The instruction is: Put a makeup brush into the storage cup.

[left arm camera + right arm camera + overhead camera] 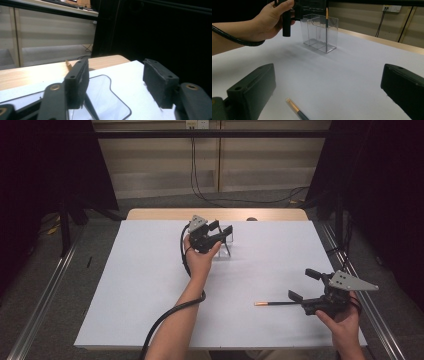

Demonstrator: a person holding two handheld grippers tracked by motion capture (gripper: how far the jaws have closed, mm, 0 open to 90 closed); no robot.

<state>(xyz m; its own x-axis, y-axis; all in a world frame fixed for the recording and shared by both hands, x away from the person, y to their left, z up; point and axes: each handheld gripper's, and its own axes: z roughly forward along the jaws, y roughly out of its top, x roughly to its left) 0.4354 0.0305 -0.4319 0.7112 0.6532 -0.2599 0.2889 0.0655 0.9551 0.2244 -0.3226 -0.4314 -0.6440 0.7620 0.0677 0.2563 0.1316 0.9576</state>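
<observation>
A white sheet [150, 285] is spread over pretty much the whole table [215, 214], with just a strip of bare wood left showing along the far edge.

Toward the far middle of the sheet, a clear plastic holder [320, 32] with an inner divider is stood upright. A dark pencil [327, 23] with an orange tip is propped in it, nearly vertical, against the right-hand side as seen from the right gripper view.

The left tongs [220, 232] are held just above and beside that holder by the left hand [200, 257], a thick black cable trailing back along the forearm. They're released: a clear gap can be seen between the pads in the left gripper view, and nothing is pinched between them, the holder's rim lying below.

The right tongs [302, 285] are held low over the near right of the sheet, well apart from the holder, and are spread wide with nothing gripped.

A second pencil [277, 303] is lying flat on the sheet just in front of them, its orange tip pointed left.
</observation>
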